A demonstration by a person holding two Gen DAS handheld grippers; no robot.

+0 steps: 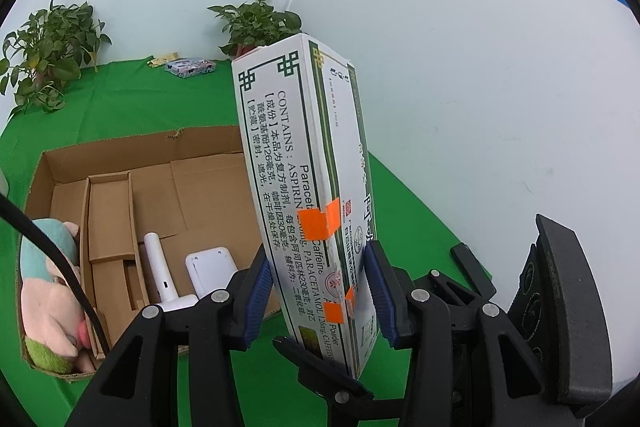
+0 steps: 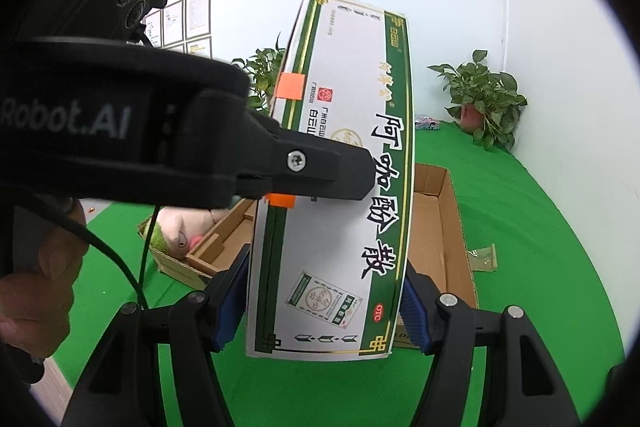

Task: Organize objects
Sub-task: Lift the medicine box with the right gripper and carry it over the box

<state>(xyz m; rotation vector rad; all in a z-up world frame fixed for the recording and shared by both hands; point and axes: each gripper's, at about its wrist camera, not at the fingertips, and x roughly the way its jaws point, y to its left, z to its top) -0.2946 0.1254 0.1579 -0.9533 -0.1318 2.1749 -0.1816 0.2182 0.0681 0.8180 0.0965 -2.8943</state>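
We are holding the medicine box point(image 1: 304, 163) upright between both tools, its long axis standing nearly vertical, just right of the open cardboard carton point(image 1: 160, 187) on the green bench point(image 1: 120, 95). The left hand-held gripper point(image 1: 320, 291) is pinching the narrow faces partway closed; the right hand-held gripper point(image 2: 324, 303) is clamping the wider faces lower down, so the carton is lying equally near both.

The medicine box point(image 2: 332, 187) hides much of the cardboard box point(image 2: 444, 227) and most of the plush toy point(image 2: 188, 227).
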